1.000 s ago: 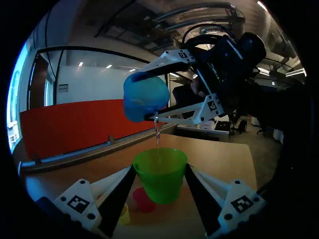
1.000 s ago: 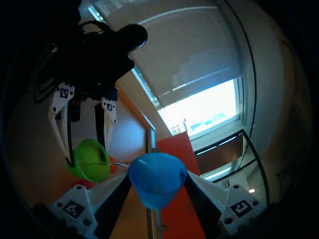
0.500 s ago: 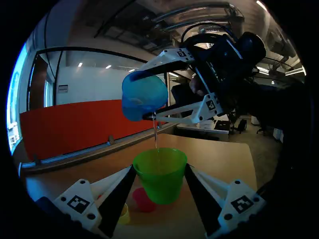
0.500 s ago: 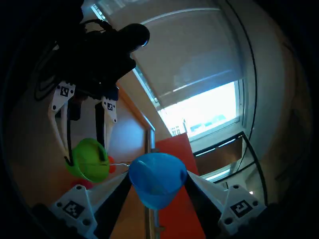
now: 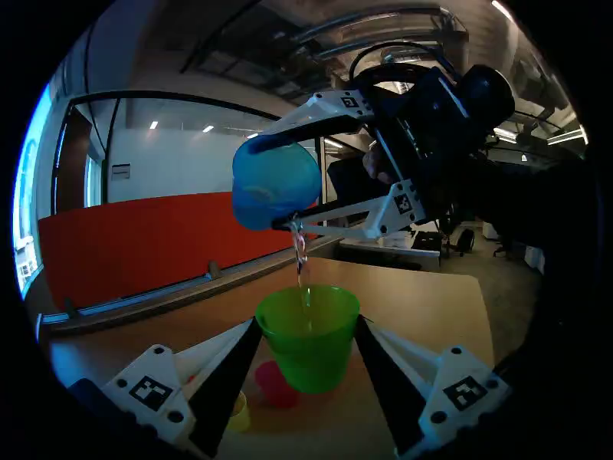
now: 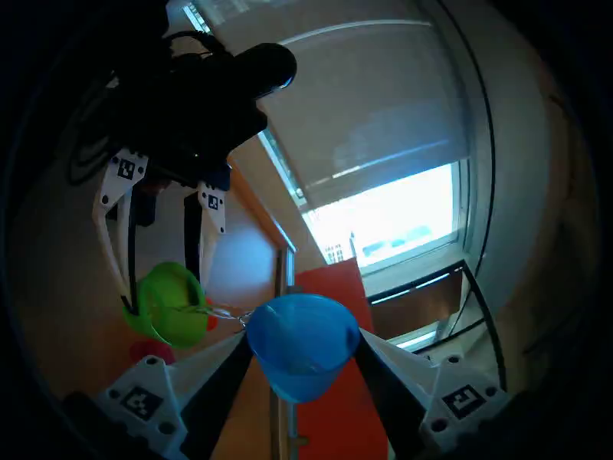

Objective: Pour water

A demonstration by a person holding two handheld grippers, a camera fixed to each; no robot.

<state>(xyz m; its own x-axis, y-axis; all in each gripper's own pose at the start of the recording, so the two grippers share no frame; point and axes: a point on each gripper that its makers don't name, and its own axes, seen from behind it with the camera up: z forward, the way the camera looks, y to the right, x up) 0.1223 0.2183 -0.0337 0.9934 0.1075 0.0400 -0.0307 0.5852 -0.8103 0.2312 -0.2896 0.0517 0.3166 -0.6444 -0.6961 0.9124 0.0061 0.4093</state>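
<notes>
My left gripper (image 5: 306, 345) is shut on a green cup (image 5: 308, 343), held upright over the wooden table (image 5: 429, 307). Above it my right gripper (image 5: 285, 182) holds a blue cup (image 5: 274, 184) tipped over, and a thin stream of water (image 5: 301, 264) falls from its rim into the green cup. In the right gripper view the blue cup (image 6: 303, 354) sits between my right gripper's fingers (image 6: 303, 360), the water (image 6: 222, 313) runs across to the green cup (image 6: 167, 303), and the left gripper (image 6: 165, 295) grips it from above.
A small pink cup (image 5: 274, 383) and a yellow cup (image 5: 239, 414) stand on the table below the green cup. An orange-red wall panel (image 5: 145, 238) runs behind the table's far edge. A bright window (image 6: 391, 222) lies beyond.
The blue cup has tilted slightly further and shifted a little up and left; water keeps streaming into the green cup. The left gripper holds steady.
</notes>
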